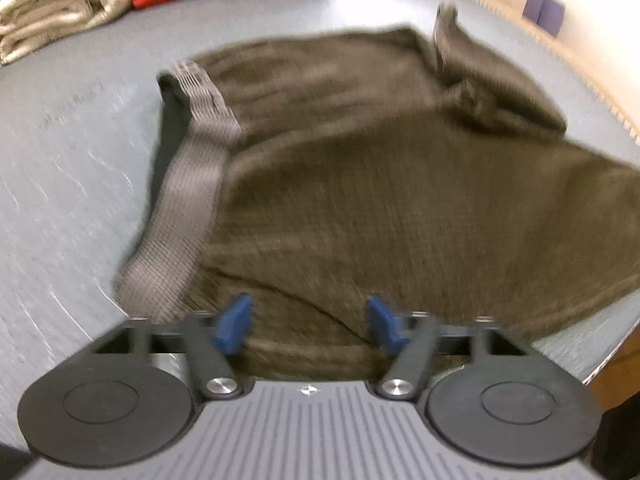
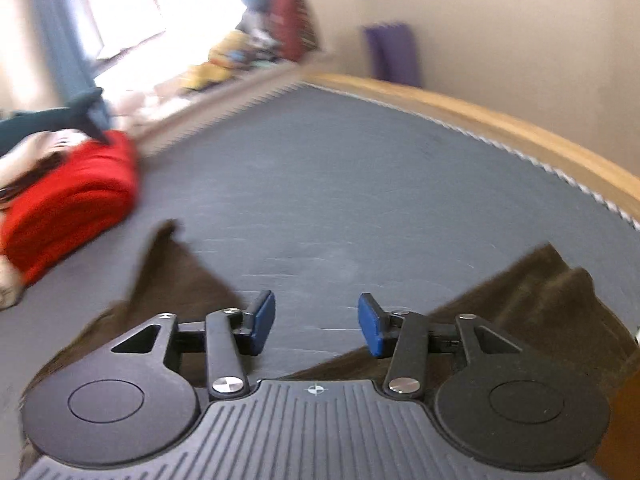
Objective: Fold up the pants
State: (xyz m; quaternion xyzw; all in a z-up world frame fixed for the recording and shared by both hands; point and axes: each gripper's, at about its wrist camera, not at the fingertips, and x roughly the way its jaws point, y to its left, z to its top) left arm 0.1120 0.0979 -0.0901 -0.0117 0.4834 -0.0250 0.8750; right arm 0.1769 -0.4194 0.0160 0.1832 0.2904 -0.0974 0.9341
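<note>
Left wrist view, blurred: brown pants (image 1: 360, 184) lie folded on the grey table (image 1: 72, 168), right edge cut off. Left gripper (image 1: 310, 322) and right gripper (image 2: 316, 322) both gape part-way, empty.

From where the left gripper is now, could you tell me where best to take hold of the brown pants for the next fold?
Probably the grey waistband of the brown pants, near its close end. It is a flat, firm strip along the garment's left edge, so come in from the bare table side, jaws straddling the edge.

Home room: folded laundry (image 1: 60, 4) (beige, red), toys (image 2: 224, 60) along wall.
</note>
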